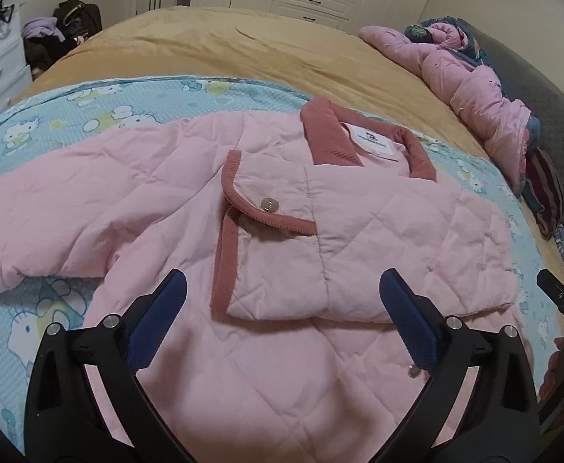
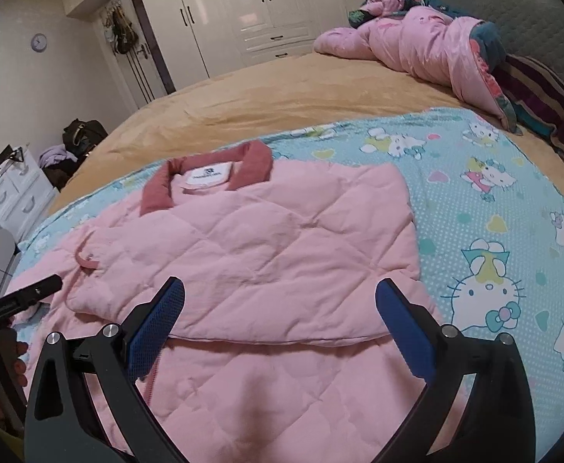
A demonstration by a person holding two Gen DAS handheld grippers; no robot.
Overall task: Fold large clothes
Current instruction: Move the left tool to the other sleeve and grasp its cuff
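A pink quilted jacket (image 1: 320, 231) lies at frame centre on a blue cartoon-print sheet (image 2: 494, 231) over the bed (image 1: 243, 46), one side folded across its front, dark pink collar (image 2: 208, 177) toward the top. The left gripper (image 1: 282, 305) and right gripper (image 2: 280, 305) hover above its lower part, fingers spread apart, holding nothing.
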